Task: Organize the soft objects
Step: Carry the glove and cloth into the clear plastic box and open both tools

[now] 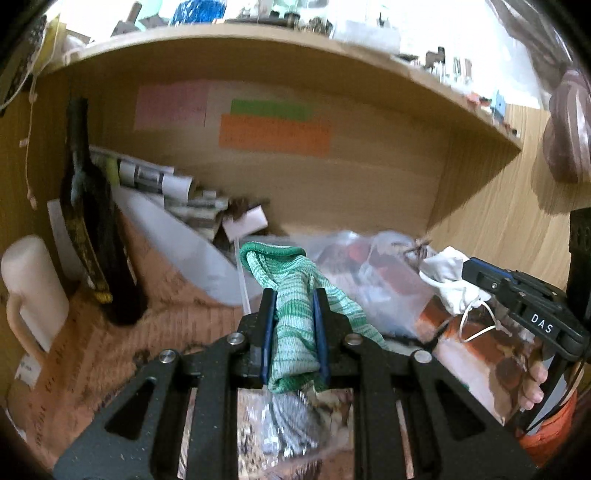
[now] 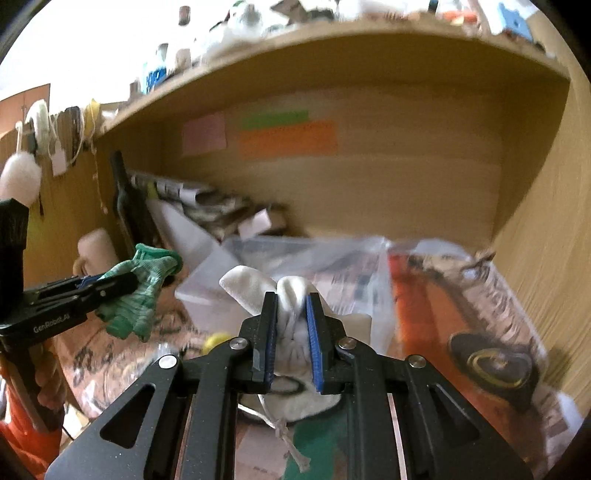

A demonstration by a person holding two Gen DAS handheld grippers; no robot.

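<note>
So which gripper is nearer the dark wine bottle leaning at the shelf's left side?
Left. The left gripper, shut on the green glove, sits just right of the dark bottle. The right gripper, clamping the white pouch, is further right.

sticky notes (image 1: 273,127): writing blurred | top-shelf clutter (image 2: 236,22): blurred, unidentifiable

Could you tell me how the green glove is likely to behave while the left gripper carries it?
Probably floppy: the green glove bunches between the left gripper fingers, and its ends droop in the right wrist view. It looks like thin knit, so likely light. The fabric seems unlikely to slip.
</note>
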